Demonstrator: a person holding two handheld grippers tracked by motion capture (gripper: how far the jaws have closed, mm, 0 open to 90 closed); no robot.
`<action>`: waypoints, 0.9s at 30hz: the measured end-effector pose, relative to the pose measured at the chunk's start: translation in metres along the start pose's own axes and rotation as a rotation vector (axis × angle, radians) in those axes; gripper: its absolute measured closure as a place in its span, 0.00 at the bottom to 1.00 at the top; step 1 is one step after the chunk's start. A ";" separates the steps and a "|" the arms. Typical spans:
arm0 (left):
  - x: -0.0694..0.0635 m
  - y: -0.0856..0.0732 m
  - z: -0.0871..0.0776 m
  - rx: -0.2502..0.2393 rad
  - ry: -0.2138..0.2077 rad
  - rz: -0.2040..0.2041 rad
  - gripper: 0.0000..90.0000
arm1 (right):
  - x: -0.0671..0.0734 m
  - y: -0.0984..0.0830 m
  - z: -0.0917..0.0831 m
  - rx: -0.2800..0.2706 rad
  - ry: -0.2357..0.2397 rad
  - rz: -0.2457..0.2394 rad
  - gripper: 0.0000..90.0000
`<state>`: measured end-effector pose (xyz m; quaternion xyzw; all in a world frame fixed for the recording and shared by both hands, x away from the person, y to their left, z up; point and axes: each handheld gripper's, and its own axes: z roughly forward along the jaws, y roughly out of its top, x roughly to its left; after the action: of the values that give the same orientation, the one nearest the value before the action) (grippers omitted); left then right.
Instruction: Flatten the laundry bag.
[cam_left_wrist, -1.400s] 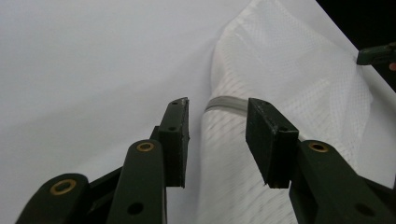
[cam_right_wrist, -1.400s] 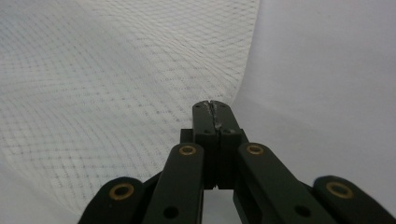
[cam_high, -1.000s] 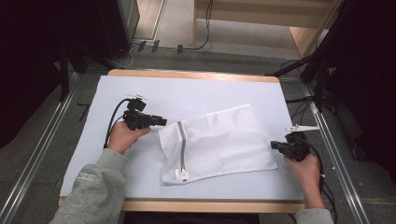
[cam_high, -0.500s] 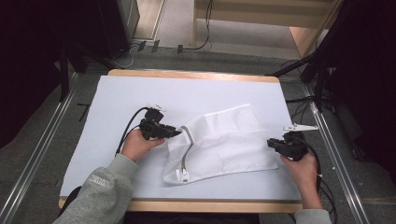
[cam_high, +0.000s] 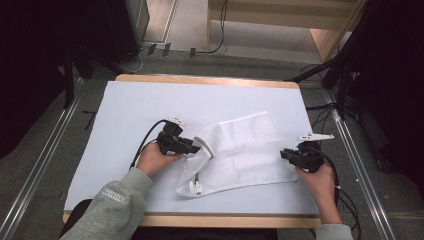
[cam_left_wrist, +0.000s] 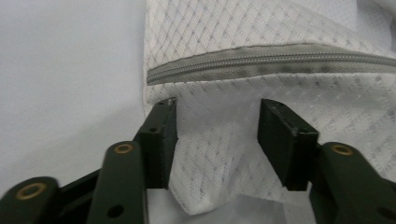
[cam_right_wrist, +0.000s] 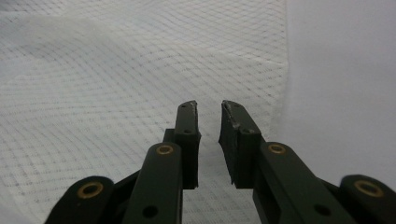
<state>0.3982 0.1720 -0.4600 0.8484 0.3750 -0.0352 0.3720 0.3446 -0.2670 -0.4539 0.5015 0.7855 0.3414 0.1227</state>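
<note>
1. pale sheet-covered counter (cam_high: 125, 130) with a wooden edge, dark floor around it.
2. white mesh zip bag (cam_high: 240, 150) lies mid-counter, its left corner folded over; folding looks barely begun.
3. left claw (cam_high: 196, 147) is spread, bag corner loose between its jaws after opening.
4. right claw (cam_high: 285, 154), slightly parted and just opening, hovers over the bag's right edge, gripping nothing.

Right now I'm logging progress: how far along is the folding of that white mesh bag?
Done: the mesh bag's left, zippered edge is lifted and turned inward. In hand: the left tool has just opened, with mesh between its jaws unpinched; the right tool, jaws slightly apart, rests at the right edge. Left: the bag is still rumpled, so flattening and finishing the fold.
</note>
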 end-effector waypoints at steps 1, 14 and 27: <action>-0.001 -0.001 0.001 -0.007 -0.002 -0.002 0.61 | 0.001 0.000 0.001 0.000 0.000 -0.003 0.87; -0.006 0.001 0.010 0.021 0.015 0.024 1.00 | 0.004 0.000 0.002 0.007 0.010 -0.008 0.86; 0.004 0.006 -0.009 -0.001 0.017 -0.021 1.00 | 0.006 -0.002 0.001 0.007 0.021 -0.008 0.86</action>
<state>0.4031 0.1780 -0.4508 0.8446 0.3869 -0.0319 0.3687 0.3409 -0.2622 -0.4551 0.4950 0.7901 0.3433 0.1140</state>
